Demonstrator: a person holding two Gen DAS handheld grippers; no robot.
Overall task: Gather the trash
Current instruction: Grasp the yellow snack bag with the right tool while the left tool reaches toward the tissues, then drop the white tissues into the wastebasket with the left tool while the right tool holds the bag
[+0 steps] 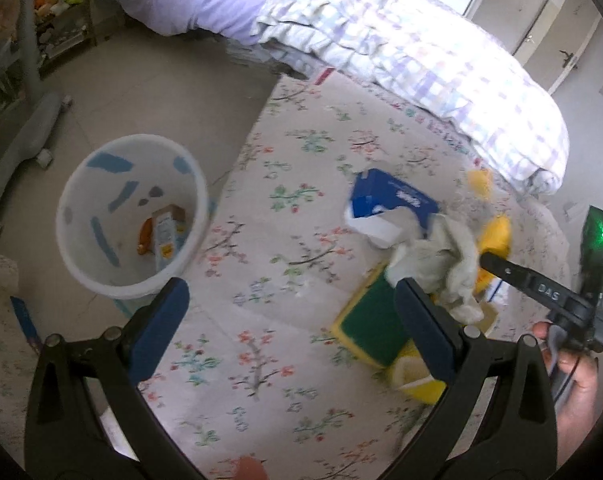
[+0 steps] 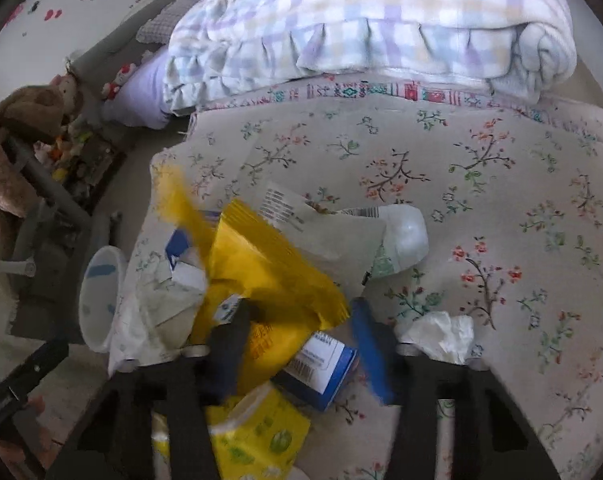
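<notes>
Beside the white bin [image 1: 101, 284], on its right in the left wrist view, a floral cover [image 1: 285, 184] spreads over the bed, and the trash lies heaped on it well apart from the bin. Inside the bin a small carton [image 1: 165, 236] leans against an orange scrap [image 1: 145, 236].

Between the bin and the heap, the left gripper [image 1: 291, 286] hangs over bare floral cloth with its blue-padded jaws spread wide and nothing between them.

On the far side of the heap from the bin, the right gripper [image 2: 301, 306] reaches into the trash, with a hand [image 1: 577, 384] behind it. Its jaws stand part-way in, around a yellow wrapper [image 2: 261, 256] and a blue and white box [image 2: 325, 368]. That view is blurred, so I cannot tell whether the pads press on either one.

Nearest the bin in the heap lies a blue tissue pack [image 1: 393, 196], torn open. Past it sit a crumpled grey-white wad [image 1: 437, 260] and a green and yellow box [image 1: 371, 324]. Farther from the bin lie a yellow-green pack [image 2: 257, 436], a pale plastic bottle [image 2: 401, 236] and a crumpled white tissue [image 2: 441, 332]. This tissue lies just beside the right gripper's outer finger.

Beyond the heap, farther again from the bin, a checked quilt [image 1: 421, 52] is bunched along the bed.
</notes>
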